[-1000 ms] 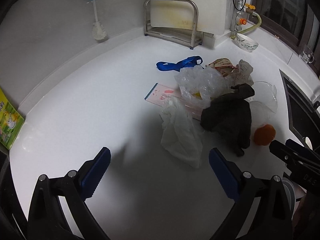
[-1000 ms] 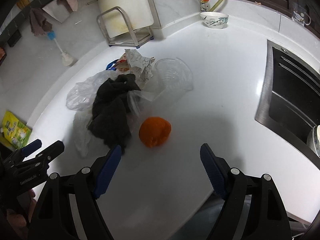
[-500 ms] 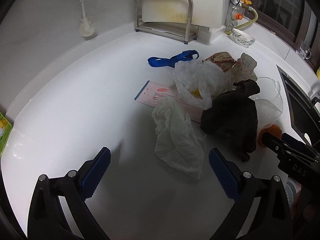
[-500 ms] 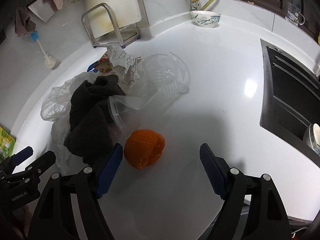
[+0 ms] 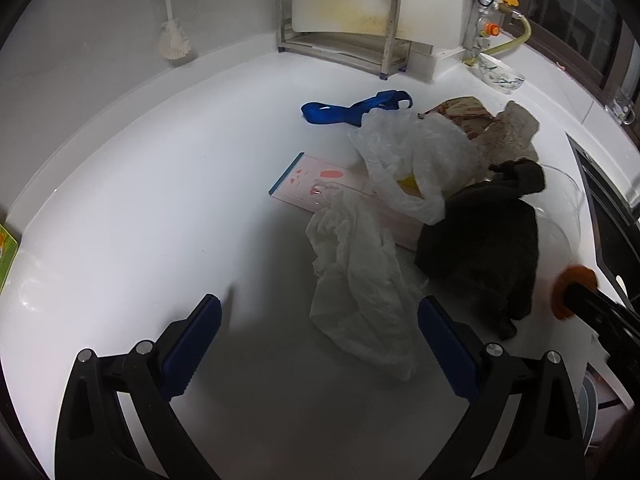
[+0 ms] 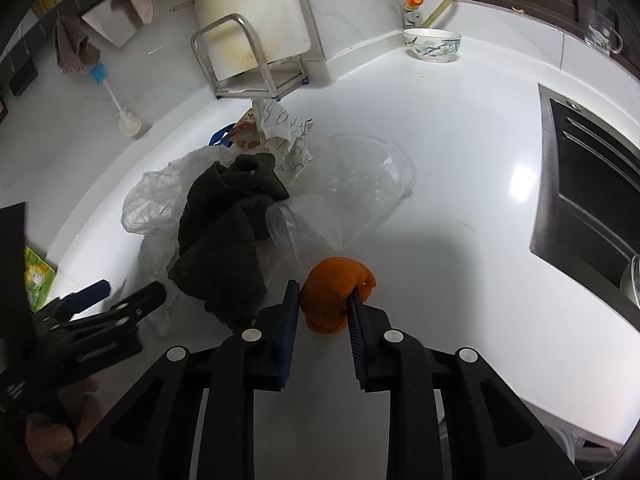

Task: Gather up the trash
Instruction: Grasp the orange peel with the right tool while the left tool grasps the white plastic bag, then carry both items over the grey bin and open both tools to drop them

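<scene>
A pile of trash lies on the white counter (image 5: 140, 200): a crumpled white plastic bag (image 5: 360, 280), a clear bag (image 5: 416, 160), a dark cloth (image 5: 484, 244), a pink card (image 5: 320, 180), a blue strap (image 5: 352, 110) and crumpled paper (image 5: 508, 128). My right gripper (image 6: 324, 300) is shut on an orange peel (image 6: 332, 288), beside the dark cloth (image 6: 224, 240) and clear plastic cups (image 6: 368, 184). The peel also shows in the left wrist view (image 5: 572, 284). My left gripper (image 5: 316, 320) is open and empty, just short of the white bag.
A metal rack (image 6: 248, 60) holding a white board stands at the back wall, with a bottle brush (image 6: 120, 108) to its left and a patterned bowl (image 6: 432, 44) to its right. A dark sink (image 6: 592, 184) lies on the right. A green packet (image 6: 36, 276) sits at the far left.
My right gripper moved forward onto the orange peel and closed on it. My left gripper moved closer to the pile and stayed open.
</scene>
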